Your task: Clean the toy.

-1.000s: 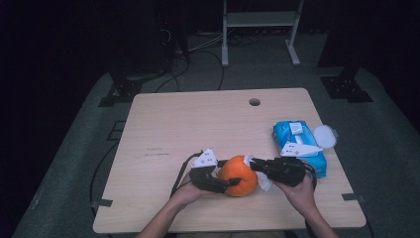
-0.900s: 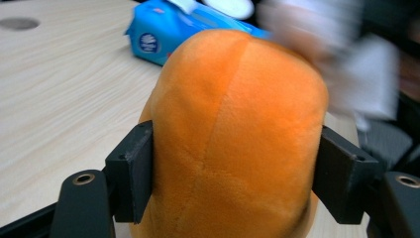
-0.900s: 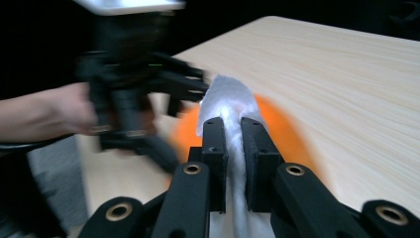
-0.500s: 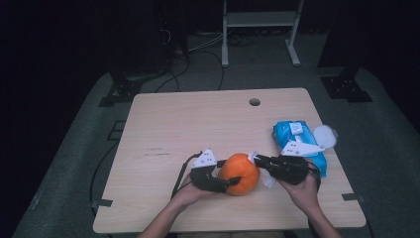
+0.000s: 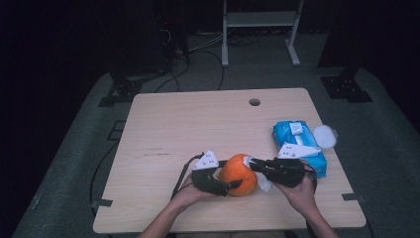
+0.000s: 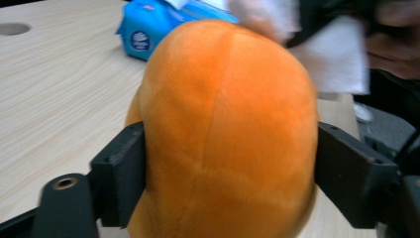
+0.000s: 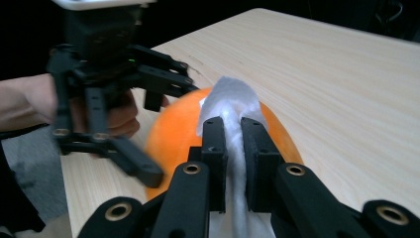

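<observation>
Near the front edge of the table [image 5: 163, 129], two hands meet around a soft orange ball [image 5: 238, 174]. Left of the ball, the left gripper [image 5: 233, 183] lies level, and its jaws have just been opening; the ball sits between them, touching both. Right of the ball, the right gripper [image 5: 253, 163] points at it, its jaws squeezed tight on a white wipe [image 7: 233, 106] that lies on top of the ball. The ball looks round, fuzzy and bright, with thin seams. Right of the ball lies a blue wipe pack [image 5: 297, 144].

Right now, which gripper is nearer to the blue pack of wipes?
The right gripper. Its hand is just beside the blue pack of wipes, while the left gripper is farther away, on the other side of the orange plush ball.
</observation>
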A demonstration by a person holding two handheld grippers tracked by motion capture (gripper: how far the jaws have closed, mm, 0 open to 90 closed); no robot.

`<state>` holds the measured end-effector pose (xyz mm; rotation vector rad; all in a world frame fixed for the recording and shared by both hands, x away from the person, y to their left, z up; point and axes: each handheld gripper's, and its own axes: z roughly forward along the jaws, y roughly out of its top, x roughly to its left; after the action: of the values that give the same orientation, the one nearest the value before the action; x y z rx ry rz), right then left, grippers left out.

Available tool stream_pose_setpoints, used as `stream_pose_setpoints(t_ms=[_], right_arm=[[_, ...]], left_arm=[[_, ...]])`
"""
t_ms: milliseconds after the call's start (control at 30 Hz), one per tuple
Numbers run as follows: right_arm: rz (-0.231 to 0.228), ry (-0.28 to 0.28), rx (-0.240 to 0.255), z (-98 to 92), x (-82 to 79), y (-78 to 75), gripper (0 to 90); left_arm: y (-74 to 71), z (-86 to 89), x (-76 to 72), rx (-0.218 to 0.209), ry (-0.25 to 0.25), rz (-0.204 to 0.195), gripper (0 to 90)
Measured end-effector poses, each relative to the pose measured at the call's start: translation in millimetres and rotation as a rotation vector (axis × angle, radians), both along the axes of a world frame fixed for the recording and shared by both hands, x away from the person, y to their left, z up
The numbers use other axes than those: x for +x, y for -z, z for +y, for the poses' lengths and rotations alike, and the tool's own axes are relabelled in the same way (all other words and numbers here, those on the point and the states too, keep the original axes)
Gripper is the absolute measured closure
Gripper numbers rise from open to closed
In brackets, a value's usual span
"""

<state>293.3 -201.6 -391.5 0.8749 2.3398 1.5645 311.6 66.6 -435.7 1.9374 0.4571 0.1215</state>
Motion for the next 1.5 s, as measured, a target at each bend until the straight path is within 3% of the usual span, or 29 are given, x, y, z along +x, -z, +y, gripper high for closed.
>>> stream_pose_setpoints(t_ms=[100, 200, 367, 433, 633, 667, 700, 733, 767, 900, 1067, 1133, 1267, 1400, 1500], right_arm=[[0.011, 0.007, 0.005, -5.1, 0.9, 2.6, 80.4], [0.007, 0.002, 0.004, -1.2, -2.1, 0.1, 80.7], [-0.047, -0.088, -0.044, 23.7, -16.5, -6.3, 80.8], [-0.071, -0.070, -0.066, 24.1, -16.5, -7.8, 80.8], [-0.051, 0.045, -0.043, -4.8, -1.1, -7.0, 80.7], [-0.051, 0.045, -0.043, -4.8, -1.1, -7.0, 80.7], [-0.029, 0.046, -0.041, -8.7, 1.0, -4.2, 80.7], [0.001, 0.034, -0.034, -12.1, 2.8, 2.6, 80.5], [0.004, 0.031, -0.032, -12.1, 2.8, 3.0, 80.6], [-0.001, 0.005, -0.016, -5.3, -1.0, -2.5, 80.8], [-0.041, -0.072, -0.044, 17.2, -14.5, -9.1, 80.8], [-0.044, -0.066, -0.048, 16.1, -13.9, -10.0, 80.8], [-0.022, -0.008, -0.033, -0.4, -3.5, -6.9, 80.8], [-0.017, -0.005, -0.036, -2.3, -3.6, -6.1, 80.8], [-0.041, -0.034, -0.050, 7.3, -11.8, -10.4, 80.8]], left_arm=[[-0.1, 0.5, -0.2, 0.001, 0.015, -0.011, 19.9], [-0.1, -1.2, 0.5, 0.005, -0.015, -0.017, 24.3], [1.2, -5.4, -3.7, 0.020, -0.018, -0.033, 25.9], [0.9, -4.7, -4.3, 0.021, -0.018, -0.037, 26.7], [-0.4, -8.5, -9.5, 0.041, 0.029, -0.081, 23.7], [-0.4, -8.5, -9.5, 0.041, 0.029, -0.081, 20.4], [-2.0, -7.8, -8.0, 0.035, 0.036, -0.081, 20.4], [-2.8, -6.1, -5.2, 0.022, 0.033, -0.070, 13.9], [-2.2, -5.7, -3.7, 0.018, 0.030, -0.061, 13.3], [1.7, -9.2, -6.1, 0.025, 0.028, -0.054, 22.2], [1.4, -11.3, -9.6, 0.042, 0.014, -0.063, 23.3], [1.0, -10.4, -10.2, 0.039, 0.017, -0.064, 24.0], [0.5, -6.4, -8.3, 0.016, 0.101, -0.074, 21.2], [2.2, -10.3, -8.6, 0.021, 0.061, -0.098, 30.5], [3.5, -10.2, -7.0, 0.005, 0.042, -0.081, 32.3]])
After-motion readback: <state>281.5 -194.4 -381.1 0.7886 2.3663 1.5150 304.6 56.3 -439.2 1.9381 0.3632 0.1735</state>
